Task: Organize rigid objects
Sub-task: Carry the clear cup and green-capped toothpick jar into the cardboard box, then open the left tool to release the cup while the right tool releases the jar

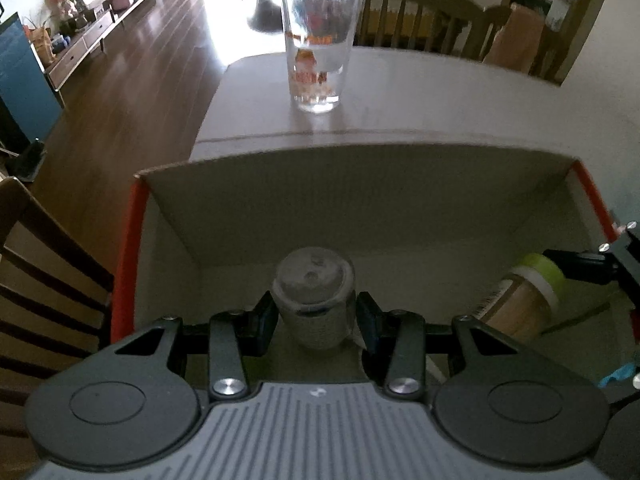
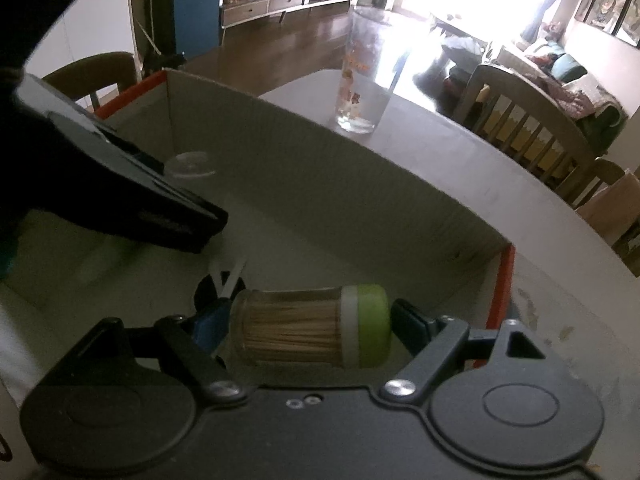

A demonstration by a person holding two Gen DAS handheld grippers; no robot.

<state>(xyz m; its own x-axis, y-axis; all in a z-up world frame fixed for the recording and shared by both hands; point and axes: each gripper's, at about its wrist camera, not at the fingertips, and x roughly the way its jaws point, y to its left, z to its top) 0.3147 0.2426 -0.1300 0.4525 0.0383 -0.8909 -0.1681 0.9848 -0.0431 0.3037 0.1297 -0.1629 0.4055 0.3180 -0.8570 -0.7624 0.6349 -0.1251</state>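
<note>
My left gripper [image 1: 316, 308] is shut on a small grey jar [image 1: 312, 280], pads pressing on its two sides, over the inside of an open cardboard box [image 1: 360, 200] with orange-red edges. My right gripper [image 2: 310, 316] is shut on a toothpick jar [image 2: 288, 328] with a green lid, gripped end to end and lying sideways, low inside the same box [image 2: 320, 184]. In the left wrist view the toothpick jar [image 1: 524, 300] shows at the right with a dark finger [image 1: 576, 262] on its lid. The left gripper's dark body [image 2: 120, 184] fills the left side of the right wrist view.
A tall clear glass [image 1: 320, 40] with orange print stands on the table [image 1: 440, 96] beyond the box; it also shows as the glass [image 2: 360, 76] in the right wrist view. White plastic pieces [image 2: 230, 274] lie on the box floor. Wooden chairs [image 1: 424, 20] surround the table.
</note>
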